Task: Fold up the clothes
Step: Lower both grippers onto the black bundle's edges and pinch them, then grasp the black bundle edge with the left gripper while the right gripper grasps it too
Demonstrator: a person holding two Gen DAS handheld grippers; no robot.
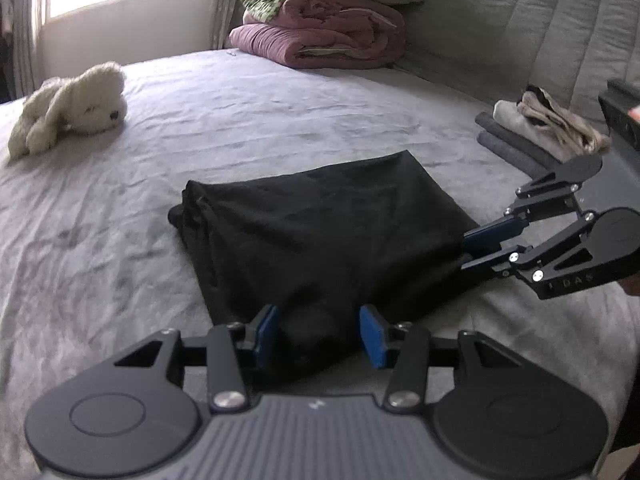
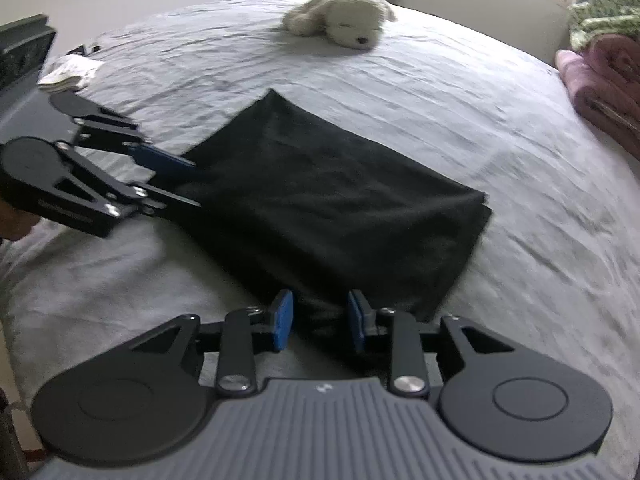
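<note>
- A black fabric garment, folded into a rough rectangle (image 1: pixel 320 232), lies flat near the middle of a bed covered with a wrinkled pale grey sheet (image 1: pixel 248 104).
- The left gripper (image 1: pixel 319 330), black with 2 blue-padded fingers, sits at one near edge of the garment; its fingers stand apart with a fold of black cloth between them, pads not pressed together.
- The right gripper (image 2: pixel 317 318) sits at another edge of the same garment, its 2 blue pads likewise apart with dark cloth lying in the gap.
- In the left wrist view the right gripper's fingers reach the garment's right-hand edge.
- A cream plush toy animal (image 1: pixel 68 112) lies on the sheet well apart from the garment.
- A stack of rolled mauve quilts (image 1: pixel 320 36) topped by a green patterned cloth rests at the far end of the bed.
- A small pile of folded grey and beige clothes (image 1: pixel 540 128) sits near the padded grey headboard (image 1: pixel 520 20).
</note>
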